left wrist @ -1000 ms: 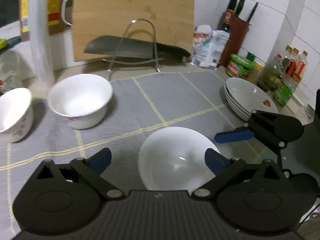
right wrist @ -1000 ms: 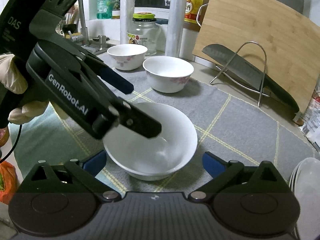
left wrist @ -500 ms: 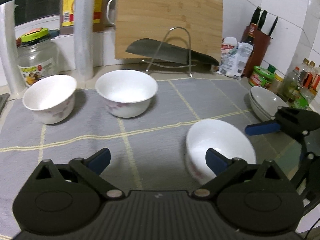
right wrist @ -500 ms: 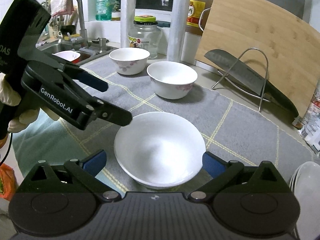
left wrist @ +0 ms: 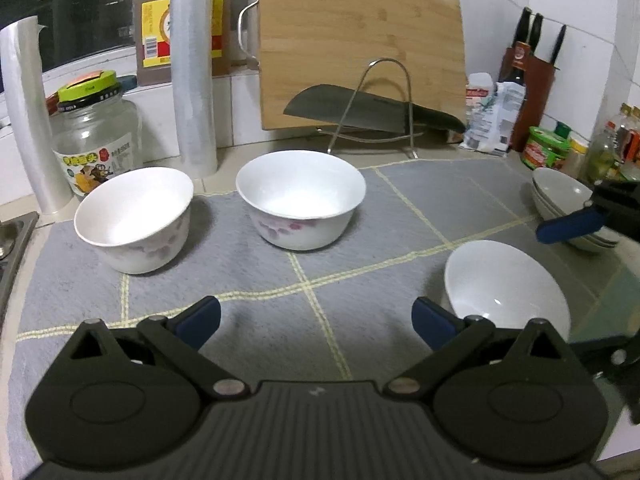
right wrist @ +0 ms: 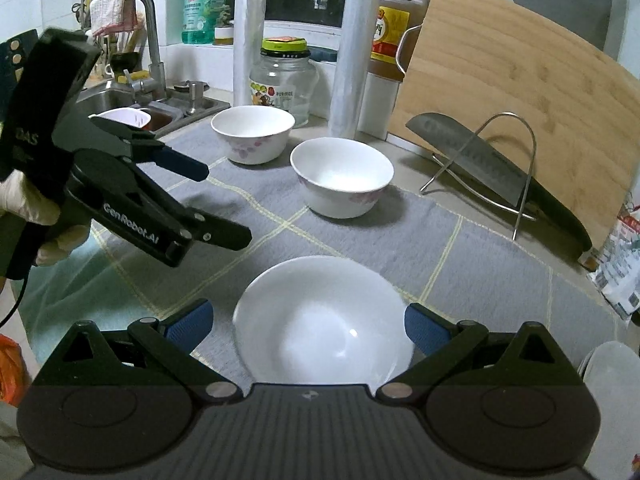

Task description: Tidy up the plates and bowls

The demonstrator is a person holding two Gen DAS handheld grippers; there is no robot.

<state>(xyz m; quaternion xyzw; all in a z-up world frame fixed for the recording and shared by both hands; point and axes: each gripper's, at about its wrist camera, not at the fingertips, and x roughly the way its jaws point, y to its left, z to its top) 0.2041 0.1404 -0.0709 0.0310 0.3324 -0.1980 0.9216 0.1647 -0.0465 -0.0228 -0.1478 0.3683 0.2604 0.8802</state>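
Note:
A plain white bowl point(right wrist: 324, 328) rests on the grey mat point(right wrist: 460, 248), right in front of my open right gripper point(right wrist: 308, 326), between its blue fingertips without being touched. My left gripper point(right wrist: 218, 204), held by a gloved hand point(right wrist: 24, 208), hovers open to the left of that bowl. In the left wrist view the left gripper point(left wrist: 316, 320) is empty, with the plain bowl point(left wrist: 506, 288) off to its right. Two floral bowls point(left wrist: 132, 220) point(left wrist: 300, 204) stand upright ahead of it. A stack of plates point(left wrist: 568, 204) sits at the far right, behind the right gripper's finger point(left wrist: 572, 226).
A cleaver on a wire rack point(left wrist: 372, 116) and a wooden cutting board point(left wrist: 360, 52) stand at the back. A glass jar point(left wrist: 96, 148) and film rolls point(left wrist: 192, 80) line the wall; a sink point(right wrist: 132, 100) lies left. A knife block and bottles point(left wrist: 532, 92) crowd the right.
My left gripper pulled away from the plain white bowl and swung left, now facing the two floral bowls. The bowl stays on the mat, closer between the right gripper's fingers.

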